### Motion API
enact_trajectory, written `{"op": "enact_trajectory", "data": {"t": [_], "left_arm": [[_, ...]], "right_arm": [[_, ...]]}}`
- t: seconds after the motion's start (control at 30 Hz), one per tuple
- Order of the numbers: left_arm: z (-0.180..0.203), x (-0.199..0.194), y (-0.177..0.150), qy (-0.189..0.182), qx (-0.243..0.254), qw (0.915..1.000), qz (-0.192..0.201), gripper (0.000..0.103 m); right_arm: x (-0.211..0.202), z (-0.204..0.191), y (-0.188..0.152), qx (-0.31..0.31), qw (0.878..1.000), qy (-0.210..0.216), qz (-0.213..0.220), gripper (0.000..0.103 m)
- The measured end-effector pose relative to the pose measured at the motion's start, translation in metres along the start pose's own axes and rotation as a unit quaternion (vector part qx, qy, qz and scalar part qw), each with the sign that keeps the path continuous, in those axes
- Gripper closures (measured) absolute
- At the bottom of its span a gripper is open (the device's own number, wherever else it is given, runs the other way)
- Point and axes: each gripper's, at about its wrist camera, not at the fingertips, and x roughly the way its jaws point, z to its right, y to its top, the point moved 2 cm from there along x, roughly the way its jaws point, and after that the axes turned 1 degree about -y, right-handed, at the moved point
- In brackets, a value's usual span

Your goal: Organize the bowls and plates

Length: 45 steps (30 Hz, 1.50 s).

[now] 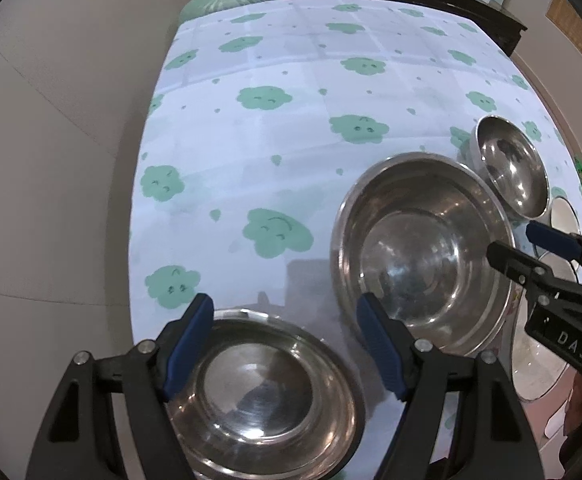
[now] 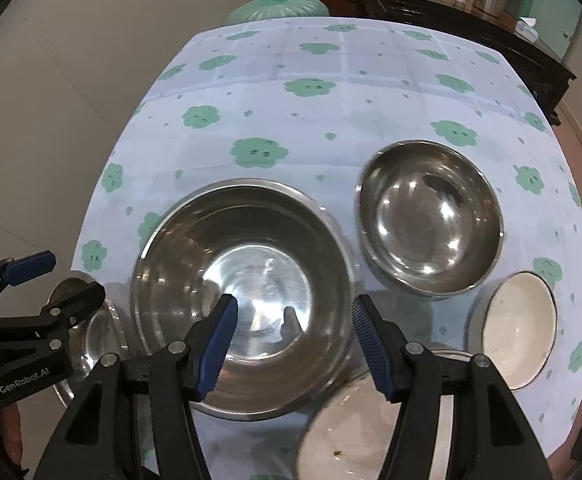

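On the tabletop (image 2: 371, 92), with its cloud-print cloth, the large steel bowl (image 2: 243, 296) sits near the front edge, and everything else is placed around it. A shallow steel dish (image 1: 259, 396) lies just to its left, a medium steel bowl (image 2: 431, 220) just beyond it to the right, a white bowl (image 2: 517, 328) farther right, and a white plate (image 2: 355, 432) in front, its rim tucked close under the large bowl. Nothing is stacked yet, so the sorting looks barely begun. The left claw (image 1: 287, 348) hangs wide open over the shallow dish, empty; the right claw (image 2: 293, 344) hangs open and empty over the large bowl's near rim.
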Motion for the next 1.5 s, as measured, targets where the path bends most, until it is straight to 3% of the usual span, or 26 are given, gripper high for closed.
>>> {"op": "enact_trajectory", "data": {"t": [0.8,1.0,1.17,1.3,1.37,1.5], "left_arm": [[0.022,0.018,0.01,-0.009,0.024,0.9995,-0.016,0.028],[0.024,0.025,0.013,-0.013,0.02,0.9995,-0.023,0.028],[0.028,0.028,0.015,-0.016,0.023,0.9993,-0.024,0.028],[0.029,0.033,0.013,-0.019,0.024,0.9991,-0.031,0.039],[0.028,0.036,0.012,-0.023,0.021,0.9988,-0.039,0.061],[0.033,0.039,0.011,-0.029,0.028,0.9982,-0.045,0.08]], "right_arm": [[0.004,0.03,-0.008,0.028,0.999,0.008,-0.013,0.041],[0.013,0.033,-0.009,0.021,0.999,0.009,-0.03,0.058],[0.018,0.032,-0.007,0.01,0.999,0.021,-0.043,0.065],[0.024,0.03,-0.008,0.007,0.998,0.025,-0.053,0.07],[0.025,0.03,-0.008,0.006,0.998,0.025,-0.055,0.071],[0.029,0.033,-0.007,0.005,0.998,0.022,-0.061,0.079]]}}
